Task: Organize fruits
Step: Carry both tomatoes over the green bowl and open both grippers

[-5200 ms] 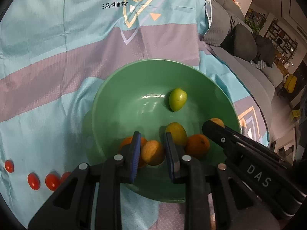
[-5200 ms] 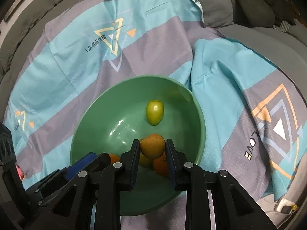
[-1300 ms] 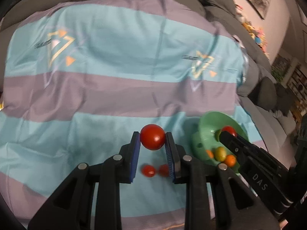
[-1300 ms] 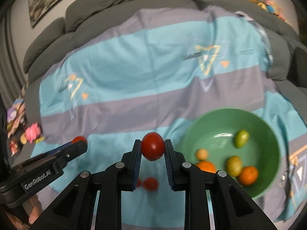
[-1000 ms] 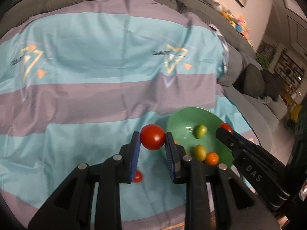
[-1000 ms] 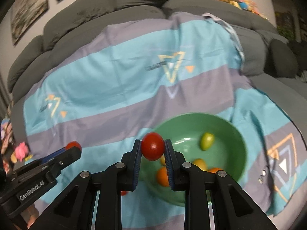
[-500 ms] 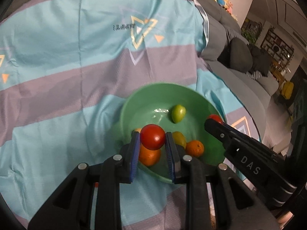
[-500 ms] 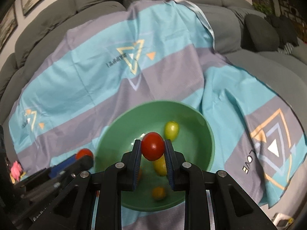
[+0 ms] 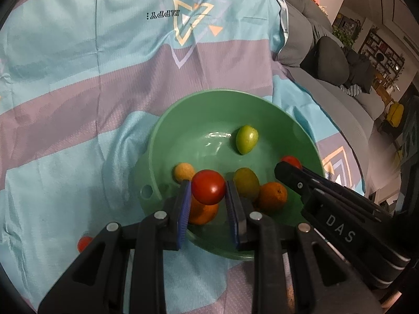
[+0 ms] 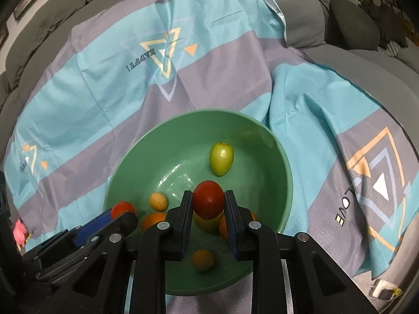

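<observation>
A red tomato (image 9: 208, 187) was clamped in each hand-held gripper, left (image 9: 208, 196) and right (image 10: 208, 204), above the green bowl (image 9: 167, 141).

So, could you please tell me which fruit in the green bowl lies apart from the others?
The green fruit, alone on the far side of the green bowl; the orange and yellow ones cluster near the tongs.

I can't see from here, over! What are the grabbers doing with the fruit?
Left gripper shut on a red tomato. Right gripper shut on another tomato. Both over the green bowl, fruit already inside. One tomato left on the cloth. Nothing blocking.
</observation>
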Tool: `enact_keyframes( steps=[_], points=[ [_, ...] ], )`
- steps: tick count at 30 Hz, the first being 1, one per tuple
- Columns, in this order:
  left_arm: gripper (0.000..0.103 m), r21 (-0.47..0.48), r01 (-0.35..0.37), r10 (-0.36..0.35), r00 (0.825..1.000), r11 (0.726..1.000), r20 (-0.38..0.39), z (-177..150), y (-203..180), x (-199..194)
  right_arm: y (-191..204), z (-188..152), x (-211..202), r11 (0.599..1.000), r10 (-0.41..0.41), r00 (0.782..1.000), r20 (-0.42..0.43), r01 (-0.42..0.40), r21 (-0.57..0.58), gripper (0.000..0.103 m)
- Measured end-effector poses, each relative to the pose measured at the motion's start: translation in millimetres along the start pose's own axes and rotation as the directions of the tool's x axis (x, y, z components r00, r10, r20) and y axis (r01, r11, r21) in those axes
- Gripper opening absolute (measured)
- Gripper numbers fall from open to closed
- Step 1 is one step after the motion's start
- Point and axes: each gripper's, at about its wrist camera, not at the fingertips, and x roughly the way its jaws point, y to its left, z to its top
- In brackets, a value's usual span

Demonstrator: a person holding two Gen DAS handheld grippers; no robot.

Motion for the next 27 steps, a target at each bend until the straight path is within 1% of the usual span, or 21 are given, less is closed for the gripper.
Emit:
enact_keyframes(
  steps=[12,27],
  points=[
    [0.026,0.005,0.003,-0.003,1.000,1.000,-0.017,-0.4,0.6,10.1,-1.1,-2.3,12.1,0.999,-0.038,0.999,-0.039,0.038,-0.006,0.026],
    [0.026,0.011,0.000,0.000,1.000,1.000,-0.021,-1.9,0.3,15.5,1.0,-2.8,15.2,0.998,-0.061,0.997,-0.045,0.060,-0.019,0.026]
  ],
)
